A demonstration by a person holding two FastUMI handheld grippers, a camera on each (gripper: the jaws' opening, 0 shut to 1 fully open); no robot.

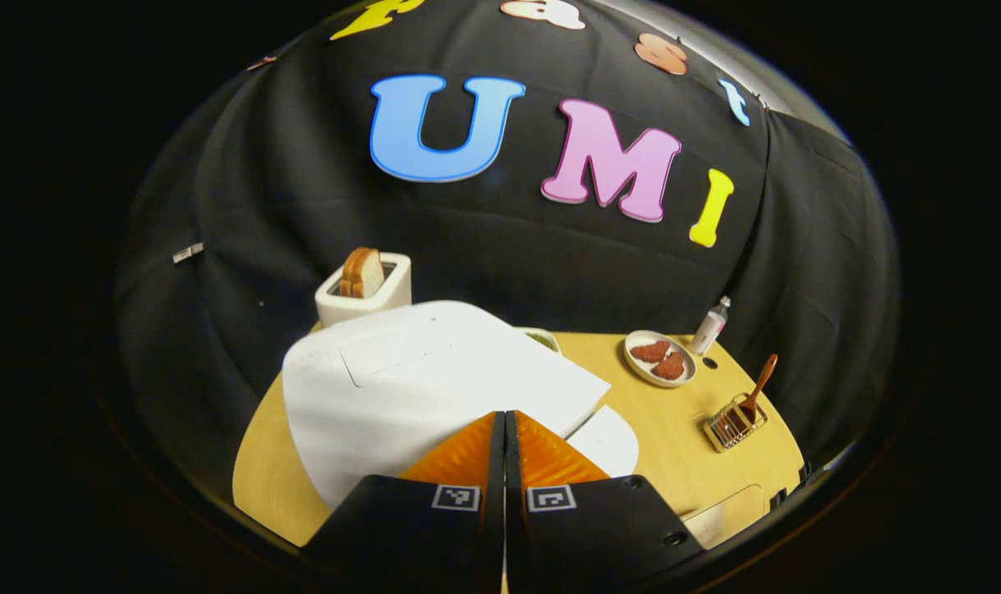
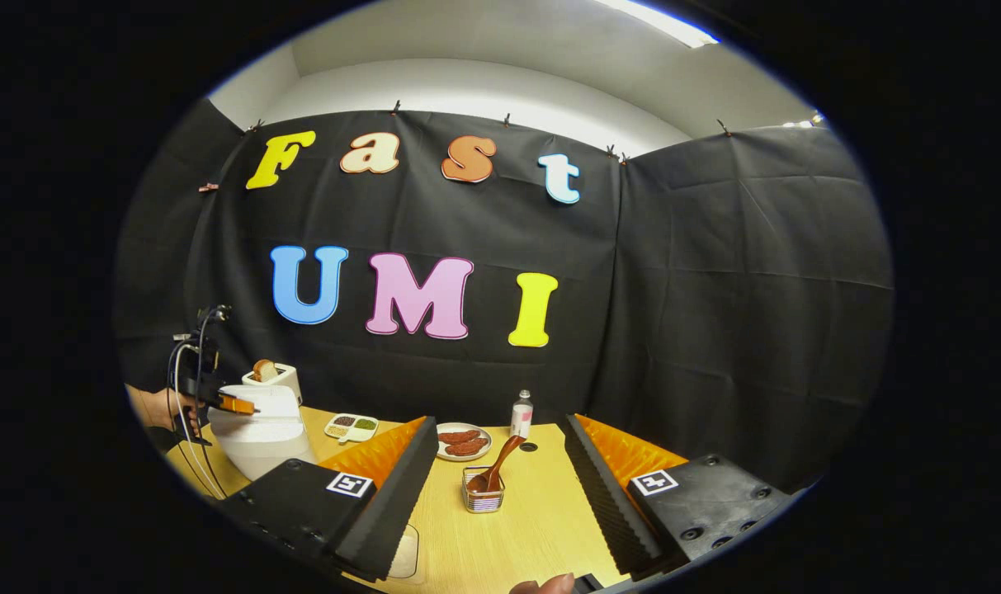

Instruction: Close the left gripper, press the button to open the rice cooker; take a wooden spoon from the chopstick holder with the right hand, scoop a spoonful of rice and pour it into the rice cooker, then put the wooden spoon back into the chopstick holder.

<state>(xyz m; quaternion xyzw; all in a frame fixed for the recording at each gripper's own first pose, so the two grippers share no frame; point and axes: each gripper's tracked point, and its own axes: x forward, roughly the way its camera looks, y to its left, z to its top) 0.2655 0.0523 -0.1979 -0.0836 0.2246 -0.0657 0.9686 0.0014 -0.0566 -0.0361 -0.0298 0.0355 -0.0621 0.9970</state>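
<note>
Left gripper (image 1: 504, 421) is clenched, fingers pressed flat together with nothing between them, their tips over the near edge of the white rice cooker (image 1: 434, 375); the closed tips make a blunt point suited to pressing the lid button. Whether they touch it cannot be told. The lid is still down.

Right gripper (image 2: 493, 470) is released, its jaws spread wide and aimed at the chopstick holder (image 2: 483, 499), well short of it. The wooden spoon (image 2: 500, 464) stands in the holder, handle leaning up to the right, untouched.

Farther off stand a toaster (image 1: 366, 289), a plate of patties (image 1: 659, 360), a small bottle (image 1: 710, 325) and a sectioned grain dish (image 2: 351, 426).
</note>
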